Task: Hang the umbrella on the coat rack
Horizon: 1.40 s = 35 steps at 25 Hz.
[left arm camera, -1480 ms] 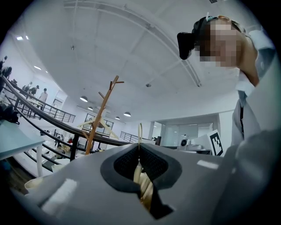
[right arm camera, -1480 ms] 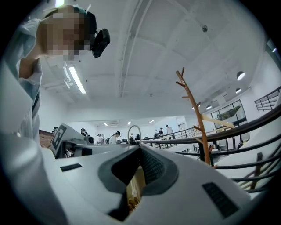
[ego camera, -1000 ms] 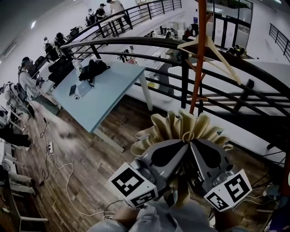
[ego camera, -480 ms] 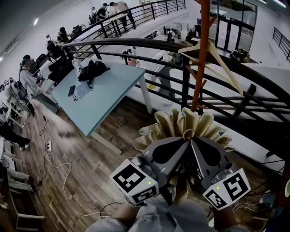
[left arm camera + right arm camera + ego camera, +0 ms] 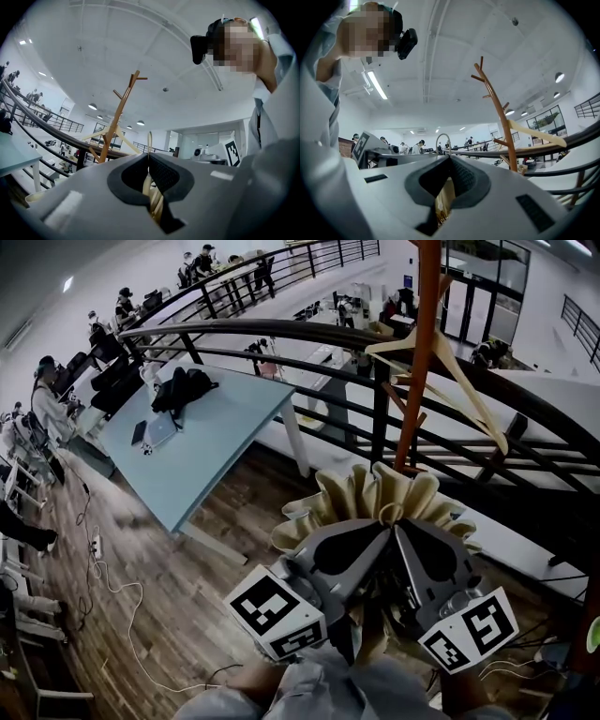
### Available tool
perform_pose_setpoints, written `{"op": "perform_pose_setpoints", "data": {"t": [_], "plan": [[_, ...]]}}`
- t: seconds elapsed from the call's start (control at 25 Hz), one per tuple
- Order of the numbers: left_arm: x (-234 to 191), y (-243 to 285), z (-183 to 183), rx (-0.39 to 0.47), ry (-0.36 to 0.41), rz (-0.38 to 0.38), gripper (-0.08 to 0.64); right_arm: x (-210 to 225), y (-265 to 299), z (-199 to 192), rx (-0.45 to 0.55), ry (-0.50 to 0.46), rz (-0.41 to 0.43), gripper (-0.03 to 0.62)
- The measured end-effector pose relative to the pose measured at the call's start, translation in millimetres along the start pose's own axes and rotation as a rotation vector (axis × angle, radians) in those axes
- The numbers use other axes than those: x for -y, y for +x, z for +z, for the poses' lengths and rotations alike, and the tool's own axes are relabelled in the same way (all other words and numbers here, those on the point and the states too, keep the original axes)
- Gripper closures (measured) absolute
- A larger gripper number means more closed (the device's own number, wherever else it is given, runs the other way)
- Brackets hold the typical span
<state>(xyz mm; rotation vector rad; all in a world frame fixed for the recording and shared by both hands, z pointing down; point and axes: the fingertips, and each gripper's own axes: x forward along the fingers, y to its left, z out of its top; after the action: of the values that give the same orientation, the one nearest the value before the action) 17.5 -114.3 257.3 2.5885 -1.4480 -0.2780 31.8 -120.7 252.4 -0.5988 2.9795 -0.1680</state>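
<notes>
Umbrella point(image 5: 373, 495), folded, sitting pinched between both claws: left claw point(image 5: 149, 158) and right claw point(image 5: 449, 161) clamping its top, loop point(image 5: 443, 139) poking above tips. Probably approaching coat rack point(image 5: 413, 381), near but not touching. Next: lifting loop over a peg.

Umbrella point(image 5: 375, 498) shaft hidden; coat rack point(image 5: 415, 362) top cropped.
</notes>
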Motion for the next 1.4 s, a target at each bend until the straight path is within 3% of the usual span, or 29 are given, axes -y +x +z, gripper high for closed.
{"op": "perform_pose_setpoints", "data": {"t": [0.84, 1.4], "plan": [[-110, 54, 19, -0.041, -0.018, -0.179, 0.551, 68, 101, -2, 0.0, -0.022, -0.191, 0.592], [-158, 87, 22, -0.068, -0.033, -0.313, 0.549, 107, 142, -4, 0.0, -0.033, -0.36, 0.591]]}}
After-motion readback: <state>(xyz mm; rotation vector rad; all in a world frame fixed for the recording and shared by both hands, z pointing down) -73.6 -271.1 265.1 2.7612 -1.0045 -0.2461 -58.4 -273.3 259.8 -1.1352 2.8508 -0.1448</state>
